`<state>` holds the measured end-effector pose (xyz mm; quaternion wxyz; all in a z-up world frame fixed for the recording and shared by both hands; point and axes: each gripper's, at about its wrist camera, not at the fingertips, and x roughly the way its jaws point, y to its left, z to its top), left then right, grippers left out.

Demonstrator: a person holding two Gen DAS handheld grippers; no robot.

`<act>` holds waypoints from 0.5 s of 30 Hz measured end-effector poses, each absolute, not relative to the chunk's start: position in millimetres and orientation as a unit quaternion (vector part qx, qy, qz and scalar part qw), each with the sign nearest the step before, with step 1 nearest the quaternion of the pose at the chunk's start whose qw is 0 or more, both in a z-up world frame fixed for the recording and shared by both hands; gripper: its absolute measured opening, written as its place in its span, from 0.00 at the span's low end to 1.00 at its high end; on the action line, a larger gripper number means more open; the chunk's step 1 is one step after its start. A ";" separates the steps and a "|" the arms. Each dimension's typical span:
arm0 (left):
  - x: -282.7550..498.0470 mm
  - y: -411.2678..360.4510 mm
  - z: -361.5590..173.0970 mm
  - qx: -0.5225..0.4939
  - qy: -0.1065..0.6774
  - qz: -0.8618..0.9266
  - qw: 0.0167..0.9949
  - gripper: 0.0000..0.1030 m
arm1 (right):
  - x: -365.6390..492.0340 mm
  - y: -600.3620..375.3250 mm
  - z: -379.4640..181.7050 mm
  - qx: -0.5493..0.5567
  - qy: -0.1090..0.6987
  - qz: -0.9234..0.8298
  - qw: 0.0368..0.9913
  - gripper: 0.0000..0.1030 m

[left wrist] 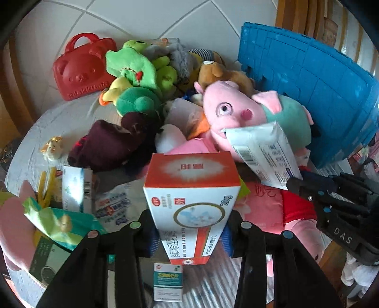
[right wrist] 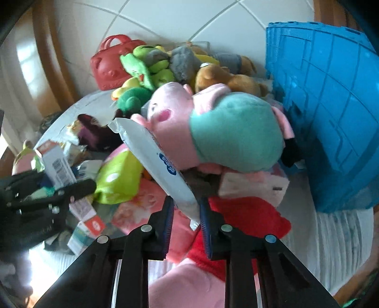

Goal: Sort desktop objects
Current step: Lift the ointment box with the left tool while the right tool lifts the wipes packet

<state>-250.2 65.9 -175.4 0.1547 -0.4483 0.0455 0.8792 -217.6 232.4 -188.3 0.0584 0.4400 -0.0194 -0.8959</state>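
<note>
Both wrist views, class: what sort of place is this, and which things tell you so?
Probably a home, perhaps a child's room: a table heaped with soft toys such as the pink pig plush, a red bear-face bag, and a tiled floor beneath.

one blue crate (left wrist: 308, 78), one red bag (left wrist: 80, 68), two tools (left wrist: 189, 234)

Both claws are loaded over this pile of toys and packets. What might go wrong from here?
1. The left claw pinches only the lower end of the tall white-and-orange carton, so it may tip out.
2. The right claw holds the flat white plastic pouch by one end; the other end leans against the pink pig plush in a teal shirt, and pulling may topple it.
</note>
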 end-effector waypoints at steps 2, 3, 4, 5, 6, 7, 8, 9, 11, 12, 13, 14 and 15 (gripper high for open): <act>-254.5 61.1 -179.4 -0.459 0.041 0.875 0.149 0.39 | -221.9 230.1 -192.2 0.446 -0.021 -0.893 0.059 0.22; -256.1 59.0 -181.1 -0.464 0.038 0.872 0.148 0.39 | -225.1 229.3 -195.4 0.450 -0.023 -0.891 0.059 0.23; -257.4 57.3 -182.3 -0.468 0.037 0.871 0.147 0.39 | -228.8 228.3 -198.9 0.454 -0.024 -0.888 0.060 0.24; -258.0 56.5 -182.7 -0.469 0.038 0.870 0.144 0.39 | -233.1 226.1 -202.5 0.459 -0.022 -0.886 0.063 0.28; -259.0 56.1 -182.9 -0.470 0.039 0.870 0.143 0.39 | -237.1 223.9 -205.4 0.462 -0.019 -0.884 0.065 0.35; -260.5 55.9 -183.4 -0.470 0.039 0.870 0.141 0.39 | -240.7 222.1 -207.9 0.464 -0.015 -0.883 0.066 0.40; -262.2 55.8 -184.1 -0.471 0.040 0.870 0.140 0.39 | -244.4 220.2 -210.4 0.465 -0.012 -0.883 0.068 0.50; -263.9 55.7 -184.7 -0.471 0.041 0.870 0.139 0.39 | -248.9 217.7 -212.7 0.465 -0.008 -0.883 0.068 0.52; -266.2 54.9 -186.3 -0.473 0.040 0.870 0.136 0.39 | -255.4 213.2 -216.0 0.463 0.003 -0.884 0.068 0.47; -266.7 54.3 -186.8 -0.474 0.038 0.869 0.135 0.39 | -257.3 210.9 -217.1 0.463 0.009 -0.884 0.068 0.36; -266.7 54.1 -186.2 -0.475 0.038 0.869 0.134 0.39 | -257.5 208.8 -217.1 0.461 0.014 -0.885 0.064 0.36; -266.2 54.2 -185.0 -0.477 0.038 0.868 0.133 0.39 | -256.4 208.1 -215.9 0.461 0.015 -0.885 0.064 0.34; -265.9 55.0 -182.6 -0.477 0.038 0.868 0.134 0.39 | -254.8 208.1 -214.1 0.461 0.013 -0.885 0.066 0.32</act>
